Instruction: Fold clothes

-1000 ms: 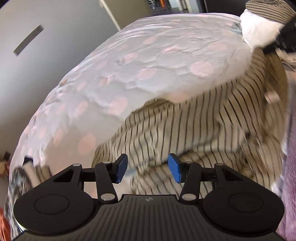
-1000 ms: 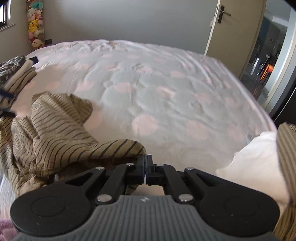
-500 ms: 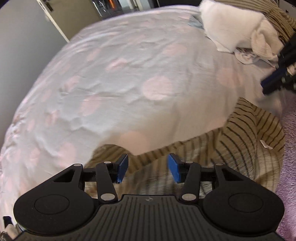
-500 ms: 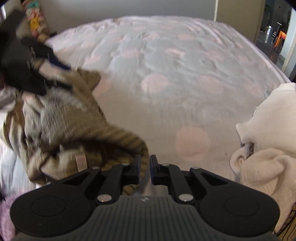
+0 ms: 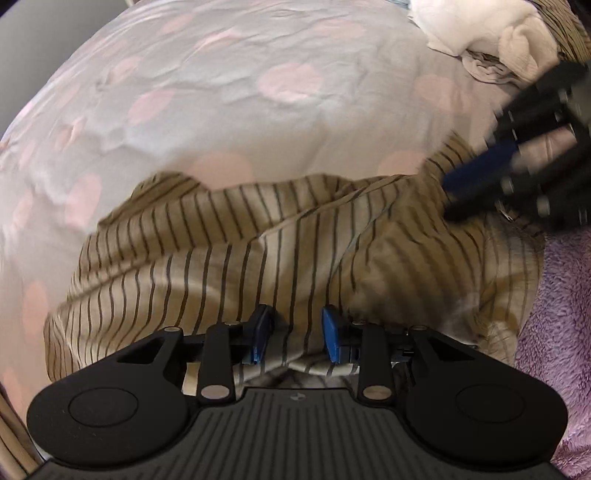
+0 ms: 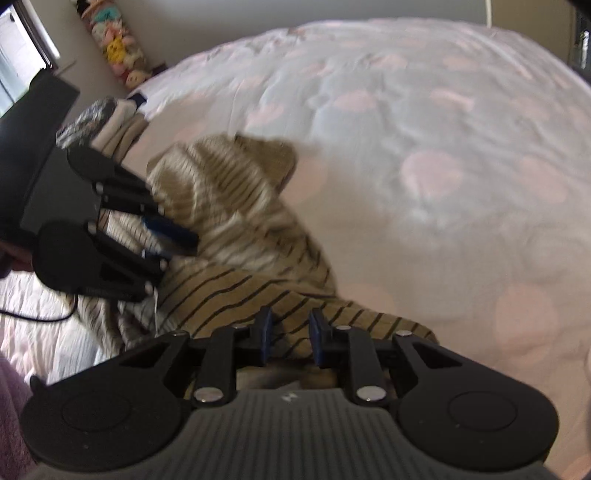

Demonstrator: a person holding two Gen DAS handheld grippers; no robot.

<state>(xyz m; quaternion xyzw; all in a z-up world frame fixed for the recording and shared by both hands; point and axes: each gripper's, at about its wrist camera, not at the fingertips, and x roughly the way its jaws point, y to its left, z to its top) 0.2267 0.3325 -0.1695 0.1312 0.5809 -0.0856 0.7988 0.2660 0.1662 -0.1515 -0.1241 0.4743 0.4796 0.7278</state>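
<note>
Both tools are down on the tan cotton garment with thin dark stripes (image 5: 280, 236), which lies crumpled along the near edge of the bed (image 5: 221, 92), on the pale quilted cover with pink spots. The left tool (image 5: 295, 338) points steeply down and its blue pads straddle a raised ridge of the striped cloth; the jaws have just been closing, and fabric sits between them, though whether the pads already press on it I cannot tell. That ridge looks like a hem or side edge, a sensible place to pinch if the cloth is to be lifted and spread.

Over to the right tool (image 6: 290, 338), near the other end of the same garment: its jaws have just been opening and now stand partly apart, with striped cloth running up between the pads but a gap showing on each side, so my read is a release or a re-grip, not a hold. (The picture is smeared here, so fine contact is hard to judge.)

The garment is bunched, not flat, so folding proper has not begun by my judgement; each tool wants an end to pull it out straight. Toward the far right corner of the bed a heap of cream and white clothes (image 5: 480, 33) waits, and by the left edge a small stack of folded items (image 6: 107, 125) stands well apart from the work.
</note>
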